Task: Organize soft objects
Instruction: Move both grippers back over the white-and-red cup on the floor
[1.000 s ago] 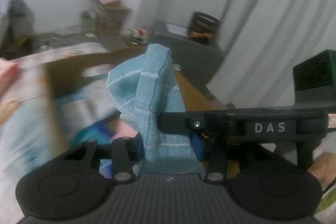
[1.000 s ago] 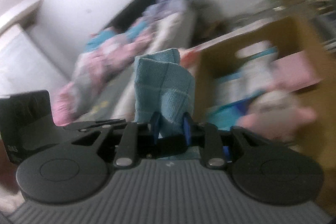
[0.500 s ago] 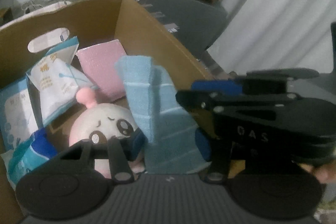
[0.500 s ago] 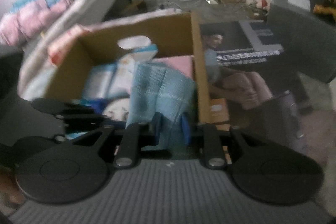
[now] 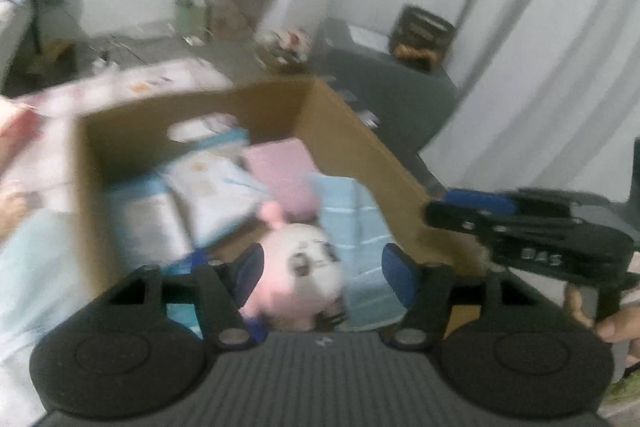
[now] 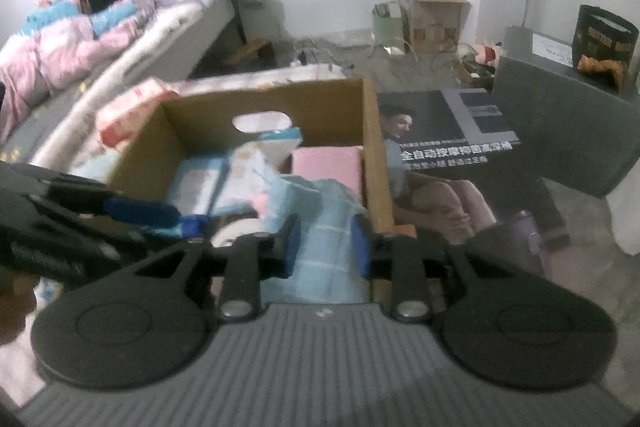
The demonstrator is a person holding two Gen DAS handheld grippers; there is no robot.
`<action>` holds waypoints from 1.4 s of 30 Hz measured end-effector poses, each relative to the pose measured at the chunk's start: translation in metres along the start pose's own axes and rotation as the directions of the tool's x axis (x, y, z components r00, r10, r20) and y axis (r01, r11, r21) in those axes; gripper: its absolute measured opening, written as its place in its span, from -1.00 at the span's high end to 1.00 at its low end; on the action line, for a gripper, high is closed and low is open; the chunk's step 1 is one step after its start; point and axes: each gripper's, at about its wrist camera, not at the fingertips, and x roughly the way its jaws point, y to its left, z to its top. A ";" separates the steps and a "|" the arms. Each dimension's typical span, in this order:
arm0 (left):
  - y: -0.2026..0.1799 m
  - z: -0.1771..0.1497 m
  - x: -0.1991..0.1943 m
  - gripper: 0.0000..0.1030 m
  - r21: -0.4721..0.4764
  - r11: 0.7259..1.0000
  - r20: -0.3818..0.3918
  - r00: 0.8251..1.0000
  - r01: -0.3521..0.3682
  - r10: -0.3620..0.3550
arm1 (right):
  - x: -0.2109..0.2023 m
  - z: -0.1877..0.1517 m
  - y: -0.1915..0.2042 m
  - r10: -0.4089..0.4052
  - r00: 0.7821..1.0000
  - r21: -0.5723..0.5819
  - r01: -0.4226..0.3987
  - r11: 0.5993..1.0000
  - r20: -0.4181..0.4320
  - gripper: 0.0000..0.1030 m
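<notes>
Both grippers' jaws are opening: the left gripper (image 5: 322, 269) spread and empty, the right gripper (image 6: 325, 247) loosely around the blue towel (image 6: 320, 227) (lower centre), inside the cardboard box (image 6: 372, 147).

I see a woven light-blue cloth (image 6: 328, 227) with a ribbed texture lying in a matt brown cardboard box (image 6: 374, 155). My grippers' bodies are matt black plastic, ridged on the base, and the right gripper (image 6: 325, 247) has smooth blue pads (image 6: 360, 245). The pink-and-white toy (image 5: 296, 275) looks plush. The packets (image 6: 240, 171) look like glossy plastic film, the printed poster (image 6: 452, 147) smooth and faintly shiny
</notes>
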 end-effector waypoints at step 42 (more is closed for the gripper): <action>0.162 -0.198 -0.211 -0.65 -0.259 0.847 0.255 0.814 -0.463 0.523 | 0.004 0.004 0.278 0.524 0.840 0.022 -0.526 0.850 -0.144 -0.03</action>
